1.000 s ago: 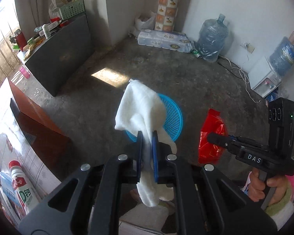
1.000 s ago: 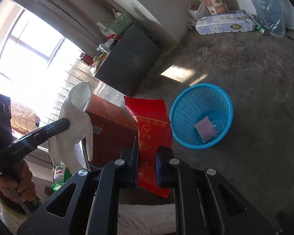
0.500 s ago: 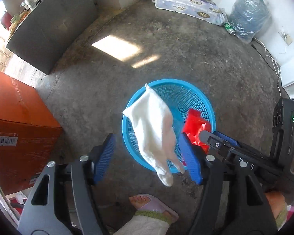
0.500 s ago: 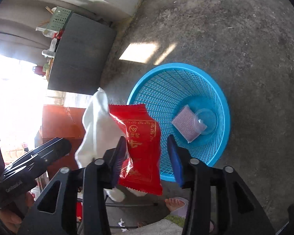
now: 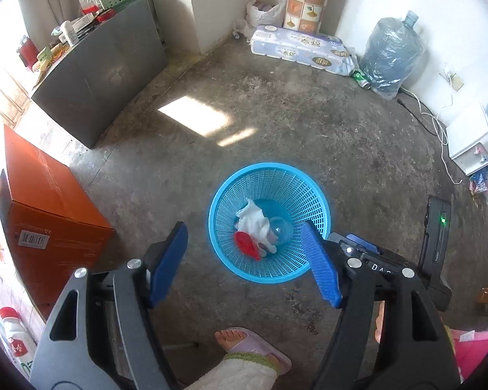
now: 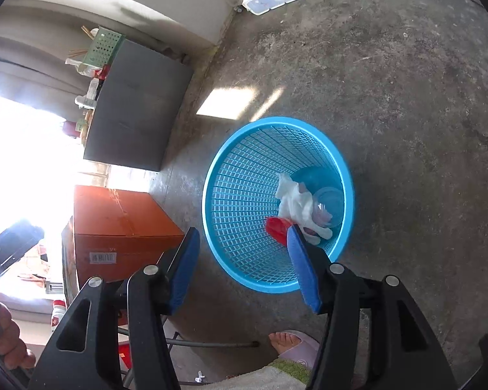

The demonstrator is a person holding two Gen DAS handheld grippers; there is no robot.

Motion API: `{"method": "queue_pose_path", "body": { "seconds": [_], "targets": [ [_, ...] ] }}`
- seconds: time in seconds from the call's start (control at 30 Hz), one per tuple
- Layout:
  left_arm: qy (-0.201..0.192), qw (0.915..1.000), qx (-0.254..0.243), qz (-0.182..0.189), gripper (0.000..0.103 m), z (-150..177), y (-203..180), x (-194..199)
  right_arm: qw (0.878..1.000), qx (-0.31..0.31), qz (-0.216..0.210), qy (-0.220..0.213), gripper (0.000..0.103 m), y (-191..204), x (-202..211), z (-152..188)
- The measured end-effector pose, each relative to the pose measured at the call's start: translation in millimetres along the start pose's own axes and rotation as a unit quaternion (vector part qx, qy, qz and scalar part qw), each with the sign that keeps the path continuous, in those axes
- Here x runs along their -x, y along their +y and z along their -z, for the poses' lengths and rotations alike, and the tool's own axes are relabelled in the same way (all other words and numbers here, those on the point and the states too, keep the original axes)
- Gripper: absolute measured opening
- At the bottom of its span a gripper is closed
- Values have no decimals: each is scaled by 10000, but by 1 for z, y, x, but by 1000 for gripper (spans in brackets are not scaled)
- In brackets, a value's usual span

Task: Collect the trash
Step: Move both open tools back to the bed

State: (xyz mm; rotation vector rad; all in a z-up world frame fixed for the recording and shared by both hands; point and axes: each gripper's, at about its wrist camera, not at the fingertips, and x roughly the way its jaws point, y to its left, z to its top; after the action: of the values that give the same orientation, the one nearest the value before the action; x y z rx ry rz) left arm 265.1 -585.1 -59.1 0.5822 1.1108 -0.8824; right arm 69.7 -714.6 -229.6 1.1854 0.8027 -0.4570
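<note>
A blue mesh basket stands on the concrete floor; it also shows in the right wrist view. Inside lie a white tissue, a red wrapper and a clear plastic cup. The same tissue, wrapper and cup show in the right wrist view. My left gripper is open and empty above the basket's near side. My right gripper is open and empty above the basket; its body shows in the left wrist view.
An orange cardboard box stands left of the basket. A grey cabinet with clutter stands at back left. Tissue packs and a water jug line the far wall. A foot in a slipper is just below the grippers.
Both grippers opened over the basket. The white tissue fell from the left one and the red wrapper from the right one; both now lie in the basket.
</note>
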Motion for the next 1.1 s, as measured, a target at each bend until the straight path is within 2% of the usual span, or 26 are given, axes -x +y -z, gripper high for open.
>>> {"method": "queue_pose_path", "body": {
  "seconds": [0.17, 0.3, 0.37, 0.47, 0.57, 0.67, 0.77, 0.93, 1.03, 1.1],
  "targets": [
    [-572, 9980, -173, 192, 68, 35, 7, 103, 9975, 634, -174, -257, 66, 41, 63, 28],
    [-1150, 9925, -146, 377, 73, 95, 29, 198, 9876, 1439, -490, -386, 73, 84, 116, 63],
    [-1508, 9882, -32, 279, 75, 133, 49, 243, 9791, 1896, -642, -371, 75, 105, 138, 84],
    [-2054, 9782, 273, -105, 78, 199, 86, 300, 9640, 2521, -811, -261, 77, 137, 162, 116],
    [-2469, 9640, 768, -626, 80, 271, 123, 344, 9494, 2935, -1117, -28, 78, 166, 176, 146],
    [-2602, 9478, 1414, -1183, 80, 340, 159, 368, 9381, 3101, -1516, 269, 79, 193, 180, 171],
    [-2643, 9275, 2133, -1562, 80, 402, 184, 376, 9272, 3239, -1805, 525, 79, 222, 175, 197],
    [-2702, 8925, 3219, -1638, 80, 493, 215, 371, 9041, 3574, -2112, 1009, 79, 279, 154, 234],
    [-2733, 8745, 3633, -1694, 80, 527, 230, 362, 8973, 3749, -2035, 1135, 79, 310, 141, 249],
    [-2697, 8660, 3853, -1698, 80, 542, 241, 354, 8946, 3783, -2038, 1222, 79, 328, 131, 257]
  ]
}}
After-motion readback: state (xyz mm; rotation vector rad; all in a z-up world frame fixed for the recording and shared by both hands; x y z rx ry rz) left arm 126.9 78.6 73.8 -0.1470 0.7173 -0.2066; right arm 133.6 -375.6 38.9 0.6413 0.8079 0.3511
